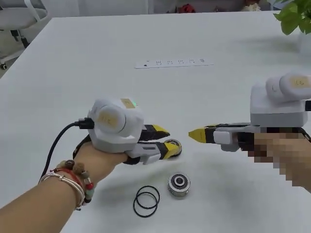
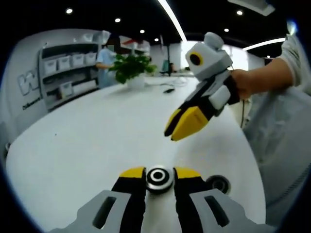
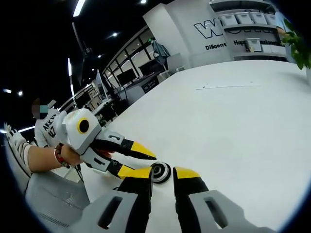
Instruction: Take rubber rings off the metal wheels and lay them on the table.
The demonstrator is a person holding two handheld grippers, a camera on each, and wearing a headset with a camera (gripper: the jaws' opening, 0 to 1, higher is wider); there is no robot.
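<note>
Now | left tool [image 2: 159,172]: clamped on metal wheel [image 2: 159,178] | right tool [image 3: 163,173]: apparently slightly parted, empty

Wears on the left wrist a stack of bracelets [image 1: 73,179]: brown and red beads, a red cord, thin pale bands. Wears a white sleeve [image 2: 296,53] on the right arm and a white top [image 3: 48,128] with dark lettering. Shows on left gripper [image 1: 167,140] and right gripper [image 1: 197,135] the same build: rounded white-grey housing [image 1: 114,124], pale yellow round patch on the side, black fingers [image 2: 132,194] ending in yellow wedge tips, grey slotted plates at the roots. Has a black cable [image 1: 58,141] plugged into the rear of the left housing.
</note>
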